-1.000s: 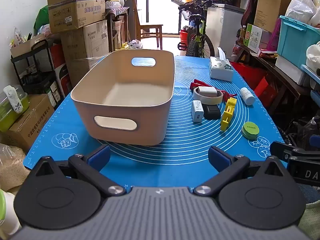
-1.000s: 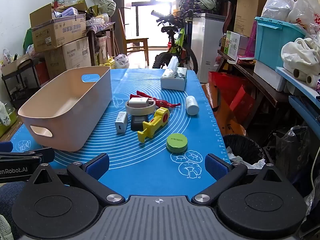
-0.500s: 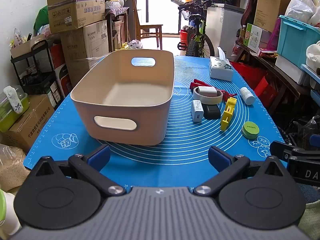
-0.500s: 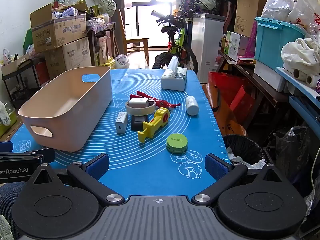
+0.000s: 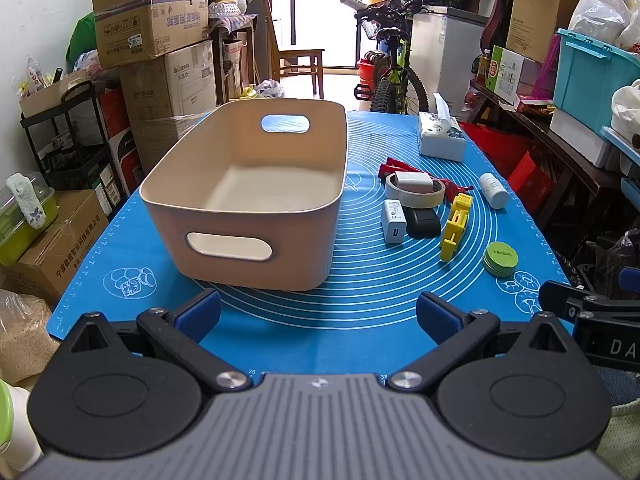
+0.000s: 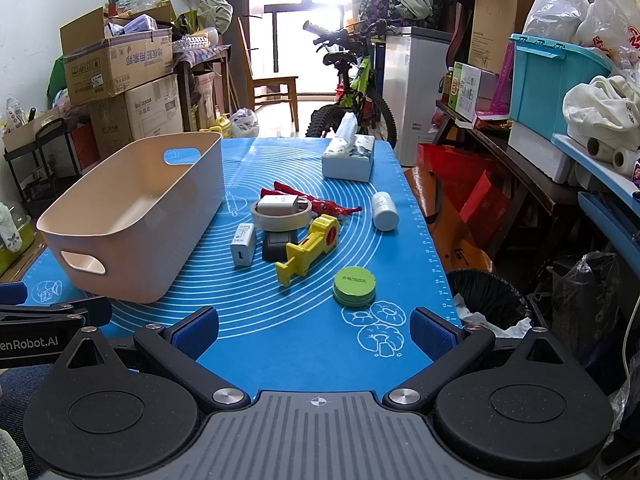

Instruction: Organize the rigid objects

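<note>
An empty beige bin (image 5: 256, 216) (image 6: 132, 236) stands on the blue mat (image 5: 360, 312) (image 6: 280, 344). To its right lie a white charger (image 6: 243, 244) (image 5: 393, 227), a black box (image 6: 278, 245) (image 5: 421, 222), a tape roll (image 6: 281, 216) (image 5: 414, 189) with a white adapter (image 6: 278, 203) on it, a yellow tool (image 6: 310, 250) (image 5: 455, 228), a green round tin (image 6: 355, 286) (image 5: 500, 259), a white bottle (image 6: 384, 211) (image 5: 494, 195) and a red packet (image 6: 332, 206). My left gripper (image 5: 318, 314) and right gripper (image 6: 314, 330) are open and empty at the near edge.
A tissue box (image 6: 349, 158) (image 5: 440, 138) stands at the mat's far right. Cardboard boxes (image 5: 156, 52) are stacked left of the table. A bicycle (image 6: 352, 92) stands behind it. Shelves and a blue crate (image 6: 556, 80) are on the right, a bin (image 6: 484, 300) below.
</note>
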